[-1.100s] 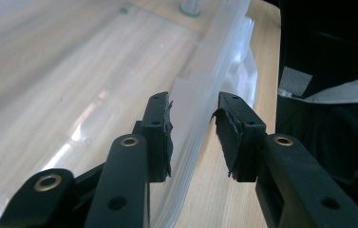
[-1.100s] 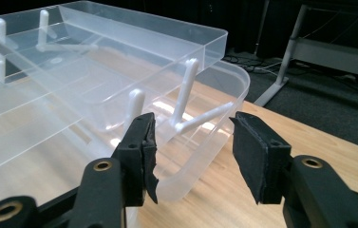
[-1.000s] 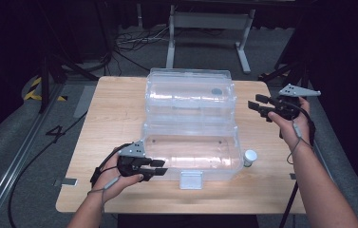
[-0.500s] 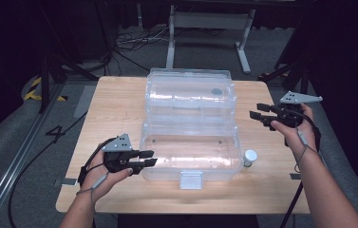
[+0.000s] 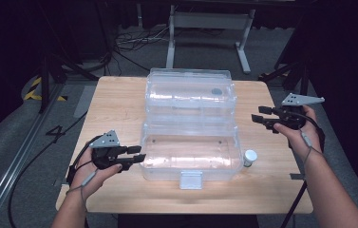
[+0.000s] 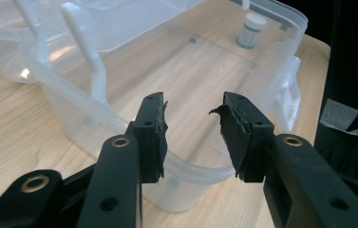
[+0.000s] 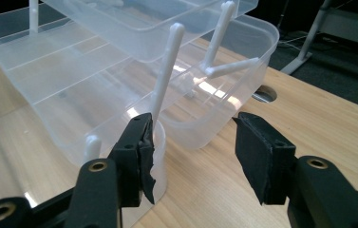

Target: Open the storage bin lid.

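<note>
A clear plastic box (image 5: 191, 137) is flanked by the left gripper (image 5: 136, 156) and right gripper (image 5: 258, 118), jaws apart, nothing held.

The desk (image 5: 119, 102) is lit evenly from overhead, while the surrounding floor (image 5: 20, 142) is left dim and the background nearly black. Soft glare is thrown off the clear plastic box (image 5: 191, 118). In the gripper views, bright highlights are seen on the plastic, and nearby black jaws are rendered slightly soft.
</note>
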{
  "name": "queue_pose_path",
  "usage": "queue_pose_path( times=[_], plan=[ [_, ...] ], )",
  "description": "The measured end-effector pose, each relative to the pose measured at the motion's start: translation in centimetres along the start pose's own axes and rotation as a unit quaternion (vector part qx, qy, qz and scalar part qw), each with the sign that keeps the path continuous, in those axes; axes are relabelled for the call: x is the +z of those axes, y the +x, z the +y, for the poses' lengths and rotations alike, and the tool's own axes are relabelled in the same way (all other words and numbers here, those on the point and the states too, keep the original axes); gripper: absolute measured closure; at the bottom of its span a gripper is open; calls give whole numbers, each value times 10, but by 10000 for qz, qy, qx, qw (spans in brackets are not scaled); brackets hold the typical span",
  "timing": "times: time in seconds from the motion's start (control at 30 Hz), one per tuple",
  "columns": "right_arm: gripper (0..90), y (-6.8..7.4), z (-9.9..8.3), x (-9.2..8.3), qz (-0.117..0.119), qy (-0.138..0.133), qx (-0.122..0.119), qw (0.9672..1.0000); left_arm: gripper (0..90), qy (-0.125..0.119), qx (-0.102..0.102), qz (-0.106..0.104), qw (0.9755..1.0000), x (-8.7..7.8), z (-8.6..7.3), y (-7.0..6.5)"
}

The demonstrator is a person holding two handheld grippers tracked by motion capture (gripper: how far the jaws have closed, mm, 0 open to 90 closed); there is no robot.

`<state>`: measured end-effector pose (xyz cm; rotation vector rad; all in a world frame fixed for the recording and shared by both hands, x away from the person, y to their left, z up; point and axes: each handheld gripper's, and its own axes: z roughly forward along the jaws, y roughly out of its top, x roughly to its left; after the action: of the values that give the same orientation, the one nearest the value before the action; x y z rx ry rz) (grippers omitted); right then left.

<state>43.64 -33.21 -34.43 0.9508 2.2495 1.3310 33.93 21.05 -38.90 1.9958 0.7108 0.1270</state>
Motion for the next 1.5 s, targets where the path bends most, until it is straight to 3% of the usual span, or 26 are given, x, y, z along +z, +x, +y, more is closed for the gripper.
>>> queue_pose_path(
  times=[0.43,0.73,1.0,1.3,1.5],
  plan=[
    [477,8,-4,-4,341,401,-77,9986,591,-43,-260,280,9993,-11,-4,11],
    [465,14,-7,0,529,806,-252,9950,555,-134,-394,514,9978,-16,-5,20],
    [457,20,-11,6,689,1209,-424,9894,534,-119,-526,677,9962,-18,-9,24],
    [443,24,-14,10,801,1482,-475,9846,496,-114,-443,800,9957,-20,-11,27],
    [430,25,-17,13,837,1700,-547,9804,481,-231,-588,683,9957,-22,-12,30]
  ],
)
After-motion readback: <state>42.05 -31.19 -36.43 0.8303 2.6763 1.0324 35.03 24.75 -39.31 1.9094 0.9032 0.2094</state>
